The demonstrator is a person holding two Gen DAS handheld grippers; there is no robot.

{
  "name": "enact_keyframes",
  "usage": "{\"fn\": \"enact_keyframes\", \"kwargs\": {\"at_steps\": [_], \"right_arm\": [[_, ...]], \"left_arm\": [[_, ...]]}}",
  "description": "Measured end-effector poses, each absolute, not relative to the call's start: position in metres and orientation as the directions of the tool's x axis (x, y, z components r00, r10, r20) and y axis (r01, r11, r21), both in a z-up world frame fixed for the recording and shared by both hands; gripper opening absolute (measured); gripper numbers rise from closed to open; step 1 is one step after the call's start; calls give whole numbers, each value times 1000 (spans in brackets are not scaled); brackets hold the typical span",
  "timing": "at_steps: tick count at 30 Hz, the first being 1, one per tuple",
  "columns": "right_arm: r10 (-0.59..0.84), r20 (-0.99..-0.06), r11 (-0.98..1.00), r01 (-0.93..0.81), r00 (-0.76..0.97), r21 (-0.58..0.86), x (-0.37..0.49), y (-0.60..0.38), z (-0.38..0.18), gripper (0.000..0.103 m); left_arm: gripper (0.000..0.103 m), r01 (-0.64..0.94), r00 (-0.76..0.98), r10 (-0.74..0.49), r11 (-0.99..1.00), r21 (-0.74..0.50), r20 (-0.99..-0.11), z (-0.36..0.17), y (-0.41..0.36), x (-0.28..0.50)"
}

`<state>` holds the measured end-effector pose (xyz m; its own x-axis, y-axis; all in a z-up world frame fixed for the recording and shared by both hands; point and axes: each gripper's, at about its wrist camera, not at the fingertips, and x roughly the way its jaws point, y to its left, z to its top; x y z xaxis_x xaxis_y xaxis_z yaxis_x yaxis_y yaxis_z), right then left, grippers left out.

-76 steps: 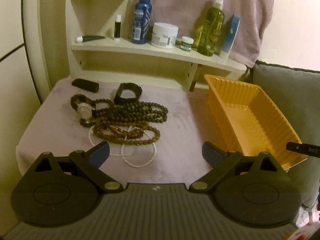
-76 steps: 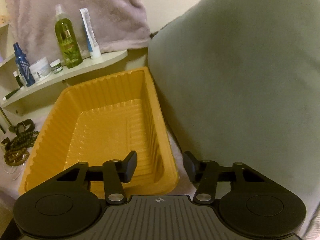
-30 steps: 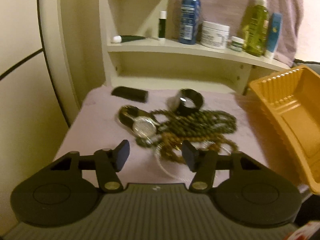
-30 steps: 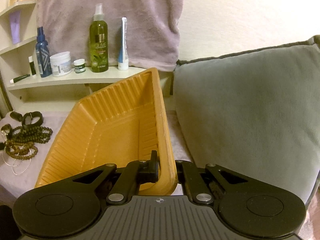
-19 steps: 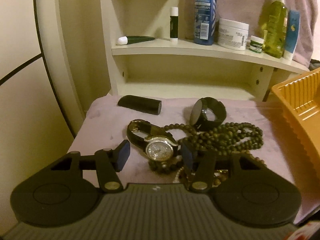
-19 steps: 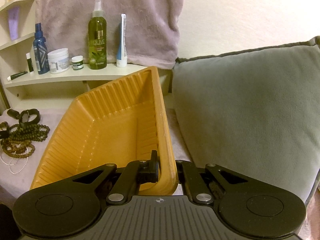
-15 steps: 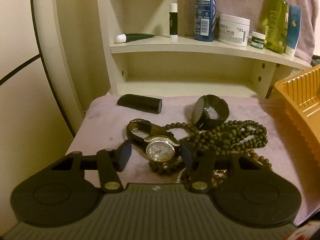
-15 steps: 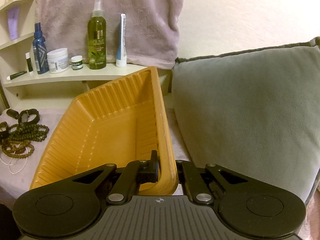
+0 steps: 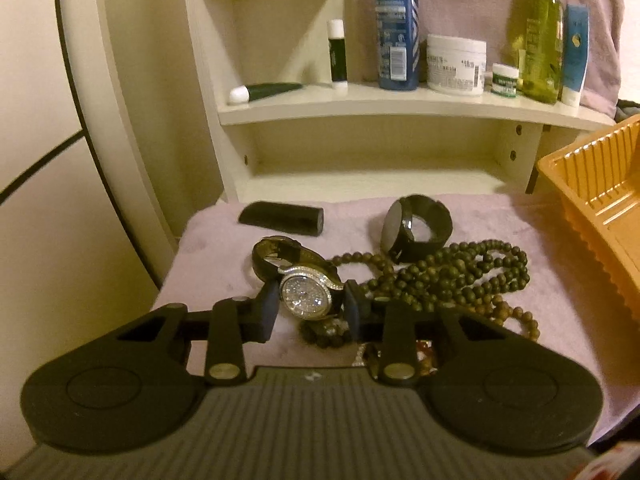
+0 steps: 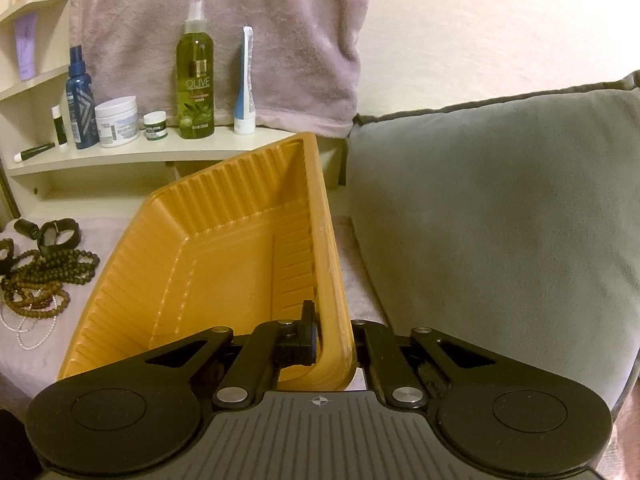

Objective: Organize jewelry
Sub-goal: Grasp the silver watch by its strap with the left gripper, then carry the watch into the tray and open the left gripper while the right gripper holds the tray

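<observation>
Left claw (image 9: pixel 309 307): jaws have just been closing and now stand narrow, one pad on each side of the watch (image 9: pixel 306 295). The pads look to be at the case edges; whether they already press on it I cannot tell. The watch has a sparkly silver dial and dark strap, and lies on the mauve cloth (image 9: pixel 216 264) that covers the tabletop, toward its left side.

Just right of the watch: a heap of dark beads (image 9: pixel 452 270), with browner strands nearer the claw, partly hidden behind the right finger. A black cuff (image 9: pixel 416 227) stands on edge behind the beads. A black tube (image 9: pixel 281 218) lies near the cloth's back edge, to the left of the cuff.

Right claw (image 10: pixel 335 342): clamped on the near right rim of the orange tray (image 10: pixel 192 280), one pad inside the wall and one outside. The tray is tilted, right side raised, and sits at the right end of the cloth beside a grey cushion (image 10: pixel 500 220). Nothing is visible in the tray.

In the right wrist view the beads and a thin white strand (image 10: pixel 28 330) lie left of the tray, apart from it.

Shelf (image 9: pixel 400 106) behind the tabletop: blue bottle (image 9: pixel 397 28), white jar (image 9: pixel 456 65), green spray bottle (image 9: pixel 542 40). A towel (image 10: pixel 224 32) hangs behind them.
</observation>
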<state>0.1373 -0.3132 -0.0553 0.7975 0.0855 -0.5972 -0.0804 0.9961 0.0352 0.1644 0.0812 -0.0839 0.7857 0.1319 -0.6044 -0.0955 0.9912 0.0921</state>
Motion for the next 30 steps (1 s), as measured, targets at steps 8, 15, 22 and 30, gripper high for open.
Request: {"fn": "enact_keyframes", "kwargs": {"at_steps": [8, 15, 22, 30], "right_arm": [[92, -588, 996, -80, 804, 46, 136, -314, -57, 4], [104, -581, 995, -83, 808, 63, 134, -316, -57, 4], [115, -577, 993, -87, 809, 76, 134, -318, -57, 4], [123, -576, 992, -86, 808, 90, 134, -319, -57, 4]], "left_arm": [[31, -75, 799, 131, 990, 118, -587, -61, 71, 160], [31, -4, 811, 66, 994, 107, -582, -43, 39, 157], [31, 83, 820, -29, 994, 69, -571, -28, -3, 157], [31, 209, 814, -156, 978, 31, -560, -17, -53, 161]]}}
